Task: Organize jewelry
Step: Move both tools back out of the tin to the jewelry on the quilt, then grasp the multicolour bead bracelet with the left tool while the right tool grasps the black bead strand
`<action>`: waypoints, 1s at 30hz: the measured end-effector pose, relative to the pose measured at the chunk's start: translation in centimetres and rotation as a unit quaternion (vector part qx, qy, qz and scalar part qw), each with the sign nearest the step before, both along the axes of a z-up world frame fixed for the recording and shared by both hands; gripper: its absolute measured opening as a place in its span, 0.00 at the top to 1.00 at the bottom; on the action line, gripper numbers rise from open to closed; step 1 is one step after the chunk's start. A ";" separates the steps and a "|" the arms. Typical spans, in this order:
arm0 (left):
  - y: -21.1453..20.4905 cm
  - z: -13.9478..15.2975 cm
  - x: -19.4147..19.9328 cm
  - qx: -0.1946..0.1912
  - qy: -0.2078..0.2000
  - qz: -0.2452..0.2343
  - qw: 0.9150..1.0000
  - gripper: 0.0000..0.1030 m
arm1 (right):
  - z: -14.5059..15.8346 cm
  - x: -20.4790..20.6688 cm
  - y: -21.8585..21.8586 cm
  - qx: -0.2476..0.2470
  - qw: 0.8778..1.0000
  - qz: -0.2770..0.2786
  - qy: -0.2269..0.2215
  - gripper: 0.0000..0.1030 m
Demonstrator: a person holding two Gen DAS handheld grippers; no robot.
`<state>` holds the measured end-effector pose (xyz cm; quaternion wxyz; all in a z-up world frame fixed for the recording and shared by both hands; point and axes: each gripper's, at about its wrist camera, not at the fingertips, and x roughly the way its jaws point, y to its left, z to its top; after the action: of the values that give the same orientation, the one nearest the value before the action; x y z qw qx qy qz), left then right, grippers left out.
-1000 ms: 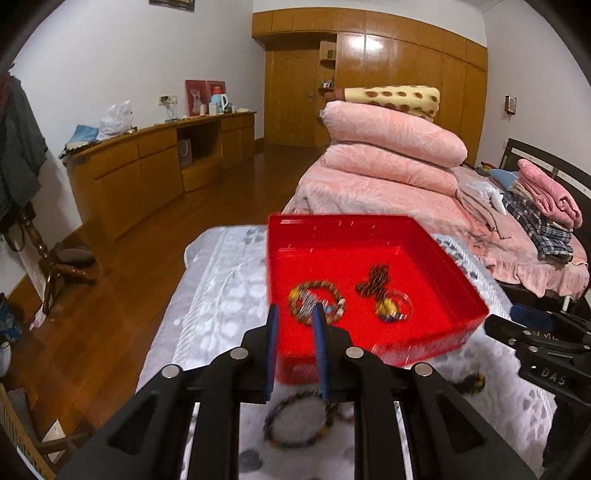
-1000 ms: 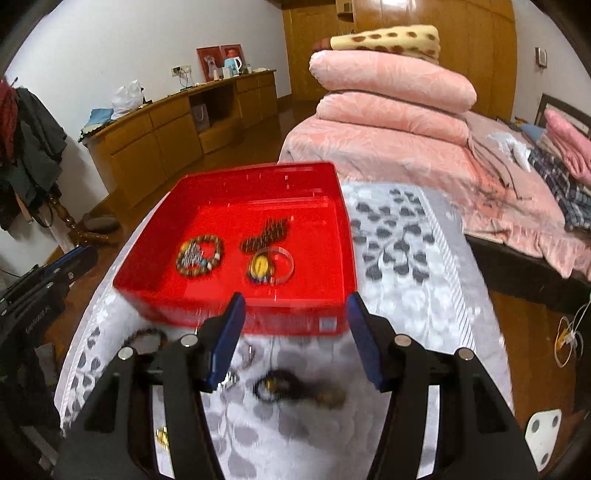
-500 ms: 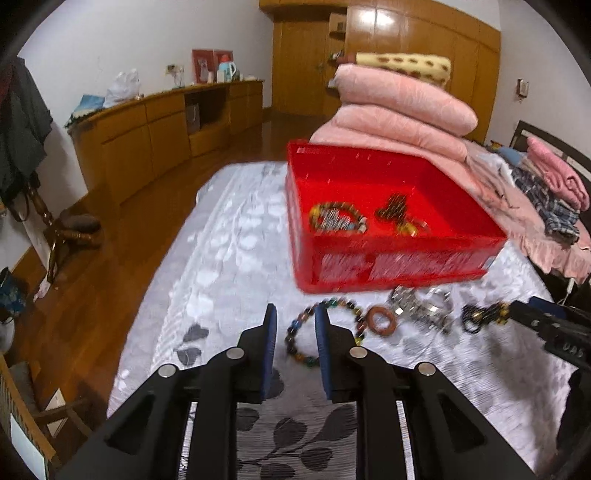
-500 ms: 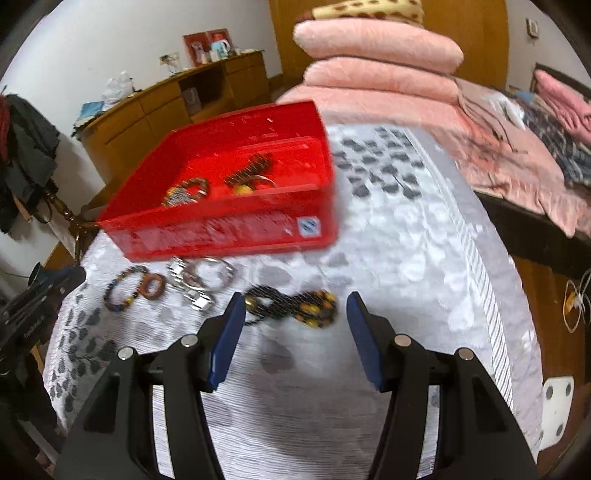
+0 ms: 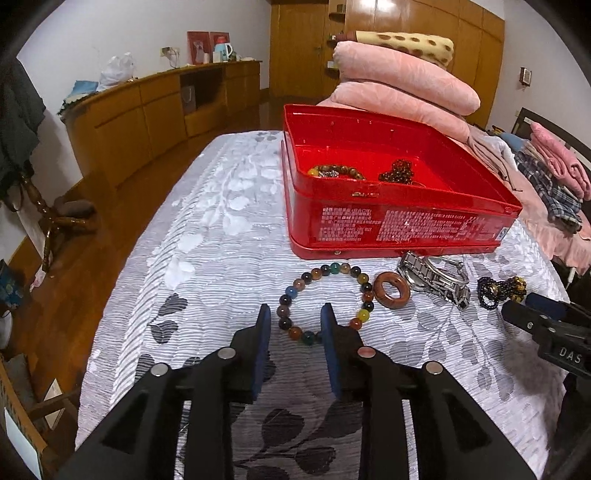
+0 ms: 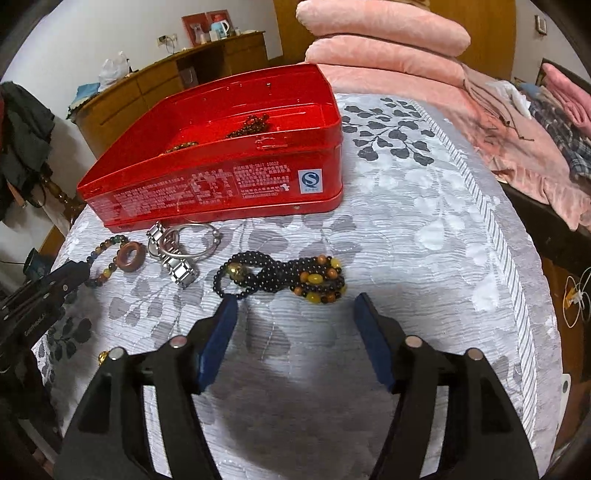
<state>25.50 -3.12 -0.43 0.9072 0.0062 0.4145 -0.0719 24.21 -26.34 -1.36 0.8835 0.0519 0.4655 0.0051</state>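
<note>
Since 1.0 s earlier both grippers had dropped from over the tin [image 5: 399, 225] to the bedspread [image 5: 207, 258] in front of it. Left gripper [image 5: 294, 323]: partly open, empty, straddling the near side of the bead bracelet [image 5: 325, 299]. Right gripper [image 6: 295, 314]: wide open, empty, just short of the black beads [image 6: 280, 277]. Step, judged: pick-up approach. Next: lower, close on the strand, lift into the tin.

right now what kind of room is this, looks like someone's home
Most likely a bedroom in a home: folded pink quilts piled on a bed behind the work surface, a long wooden sideboard along the wall, and wooden wardrobe doors at the back.
</note>
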 end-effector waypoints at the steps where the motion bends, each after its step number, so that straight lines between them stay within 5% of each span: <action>1: 0.0 -0.1 0.0 -0.001 0.001 -0.001 1.000 0.71 | 0.0 0.1 0.0 -0.001 1.000 0.001 0.000 0.32; 9: -0.2 -0.3 0.6 -0.005 0.008 -0.003 1.000 0.69 | -0.4 2.2 -0.3 -0.004 1.000 0.020 -0.003 0.25; 18: -0.4 -0.3 0.9 0.000 0.010 -0.002 1.000 0.65 | -0.1 1.2 0.1 -0.004 0.999 0.033 -0.006 0.45; 30: -0.5 -0.3 0.7 0.003 0.009 -0.001 1.000 0.64 | 0.5 -0.8 0.8 0.017 0.998 0.065 0.002 0.46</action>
<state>26.23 -3.67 -0.74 0.9033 0.0090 0.4229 -0.0717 23.46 -25.51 -0.85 0.8792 0.0366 0.4696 0.0709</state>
